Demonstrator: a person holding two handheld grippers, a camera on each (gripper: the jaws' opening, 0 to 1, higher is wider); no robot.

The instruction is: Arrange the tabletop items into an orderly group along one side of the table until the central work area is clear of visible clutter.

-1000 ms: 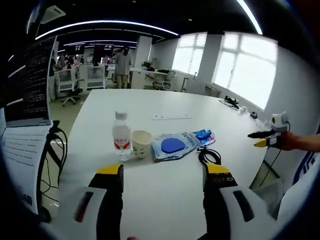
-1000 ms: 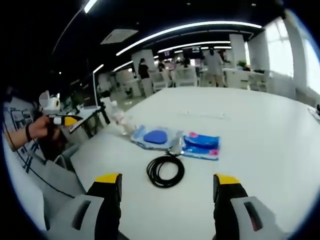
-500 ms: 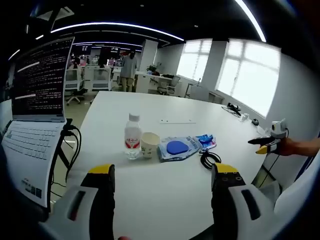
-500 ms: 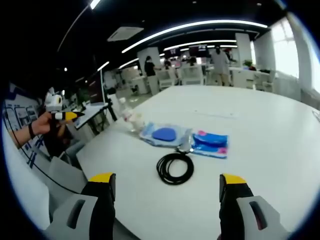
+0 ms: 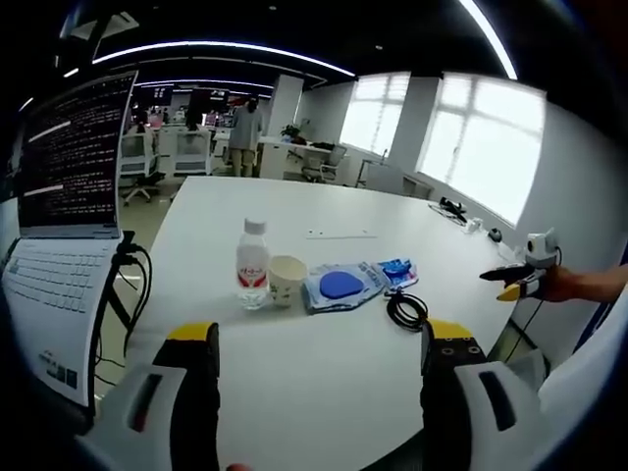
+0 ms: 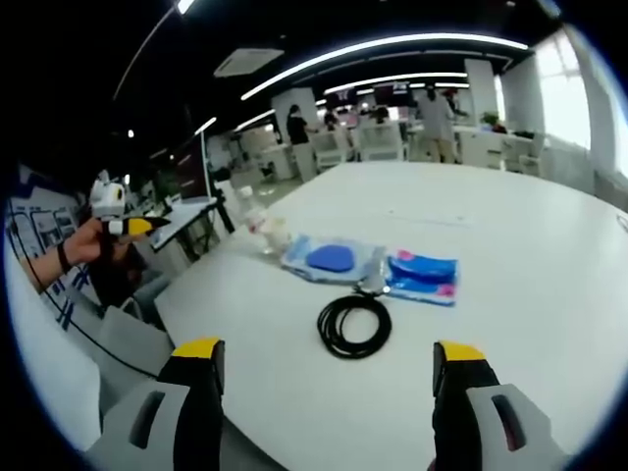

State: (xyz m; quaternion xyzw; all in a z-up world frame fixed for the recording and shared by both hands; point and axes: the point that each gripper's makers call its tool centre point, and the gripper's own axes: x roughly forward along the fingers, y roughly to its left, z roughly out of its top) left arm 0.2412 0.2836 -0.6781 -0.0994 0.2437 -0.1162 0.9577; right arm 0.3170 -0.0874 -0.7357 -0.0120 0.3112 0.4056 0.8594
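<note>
On the white table stands a row: a water bottle with a red label, a paper cup, a clear pouch with a blue disc, a blue packet and a coiled black cable. The right gripper view has the black cable nearest, then the pouch and the blue packet. My left gripper is open above the near table edge. My right gripper is open too, short of the cable. Each gripper appears small in the other's view, hand-held, off the table.
An open laptop on a stand sits at the left with dark cables hanging beside it. A flat strip lies farther back on the table. Desks, chairs and people stand in the office behind. The table's far half is bare.
Both views have shifted slightly with the hands. The items on the table stay where they were, and both grippers remain open.
</note>
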